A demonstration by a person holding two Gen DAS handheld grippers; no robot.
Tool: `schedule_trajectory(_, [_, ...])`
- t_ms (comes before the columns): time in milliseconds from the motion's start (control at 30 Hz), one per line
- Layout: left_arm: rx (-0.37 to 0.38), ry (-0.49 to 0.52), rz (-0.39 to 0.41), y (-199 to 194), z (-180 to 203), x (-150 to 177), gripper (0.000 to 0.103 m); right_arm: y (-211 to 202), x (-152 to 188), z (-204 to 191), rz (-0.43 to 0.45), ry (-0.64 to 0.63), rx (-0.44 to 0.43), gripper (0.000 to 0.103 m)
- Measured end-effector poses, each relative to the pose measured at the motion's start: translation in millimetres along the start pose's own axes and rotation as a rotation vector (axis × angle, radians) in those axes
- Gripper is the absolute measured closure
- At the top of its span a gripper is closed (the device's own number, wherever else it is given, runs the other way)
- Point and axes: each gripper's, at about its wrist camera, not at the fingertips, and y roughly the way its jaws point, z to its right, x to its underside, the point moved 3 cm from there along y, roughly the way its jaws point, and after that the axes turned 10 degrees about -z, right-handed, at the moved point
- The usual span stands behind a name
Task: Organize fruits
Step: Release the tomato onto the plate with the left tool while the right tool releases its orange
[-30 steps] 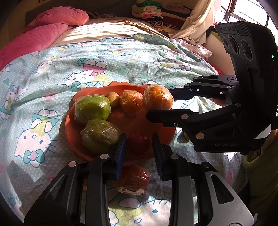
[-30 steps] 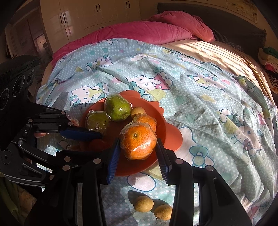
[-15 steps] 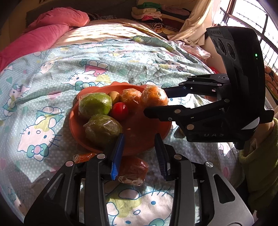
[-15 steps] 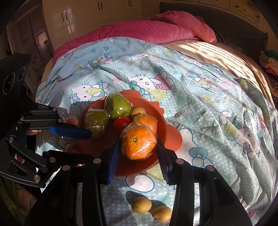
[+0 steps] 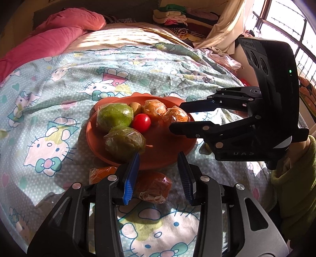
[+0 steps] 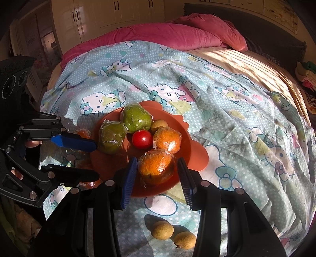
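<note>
An orange plate (image 5: 164,154) (image 6: 197,156) lies on the cartoon-print bedcover. It holds two wrapped green fruits (image 5: 115,117) (image 6: 137,118), a red tomato (image 5: 141,122) (image 6: 142,139), a small brown fruit (image 6: 159,124) and a wrapped orange (image 6: 166,140). My right gripper (image 6: 157,161) (image 5: 177,115) is shut on a second wrapped orange (image 6: 156,168) that rests on the plate's near side. My left gripper (image 5: 158,158) (image 6: 95,160) hovers at the plate's rim; its jaws are opening with nothing between them. Below it lie two wrapped orange fruits (image 5: 154,186) on the cover.
Two small brown fruits (image 6: 163,230) lie on the cover near my right gripper. A pink quilt (image 6: 167,33) is bunched at the head of the bed. Folded clothes (image 5: 171,14) are stacked at the far side. A green sleeve (image 5: 294,174) shows behind the right gripper.
The tomato was between my left jaws a second ago and now lies in the middle of the plate. The left gripper has let go and drawn back. The right gripper stays on its orange.
</note>
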Motion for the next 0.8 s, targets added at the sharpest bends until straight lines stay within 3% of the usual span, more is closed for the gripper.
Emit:
schedule_trajectory(333, [-0.017,-0.027,0.023,-10.8,-6.3,2.1,0.065,-9.4,1.5,0.8,0.028,0.015,0.003,0.054])
schedule_trajectory(800, [-0.038,-0.05,0.044,-20.8,-7.1,0.9,0.054,-35.0,2.1,4.4,0.099,0.058,0.019,0.035])
